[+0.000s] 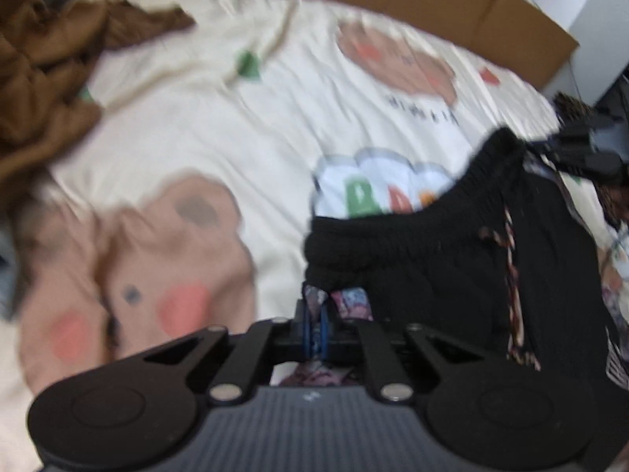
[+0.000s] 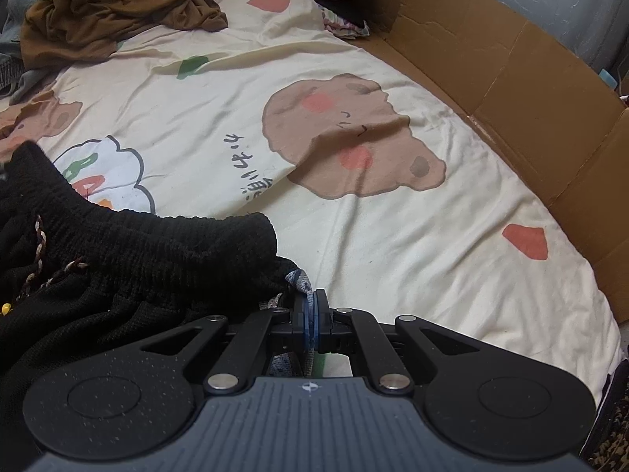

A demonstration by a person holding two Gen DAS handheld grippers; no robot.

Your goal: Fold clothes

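The left claw [image 1: 315, 326] is pinched closed on a corner of the black shorts [image 1: 452, 259], its blue pads clamping a scrap of patterned lining just under the waistband. The right claw [image 2: 310, 324] is likewise clamped closed on the opposite corner, gripping a bit of grey-blue patterned fabric beside the band. The shorts are black, ribbed and gathered at an elastic waistband, which stretches between the two claws just ahead of their tips. A brown-and-white braided drawstring [image 2: 38, 244] dangles from the band, left of the right claw. Below the band the fabric bunches in dark folds; the legs are cut off by the picture edges.

Beyond the claws lies a cream bed sheet [image 2: 354, 236] printed with brown bear faces, red and green shapes and a white cloud with coloured letters. Farther ahead and to the left sits a crumpled brown garment [image 2: 114, 8]. A flattened cardboard box [image 2: 511, 59] lines the bed's edge ahead and right of the right claw. The left wrist view is motion-blurred, so the printed writing there cannot be read.
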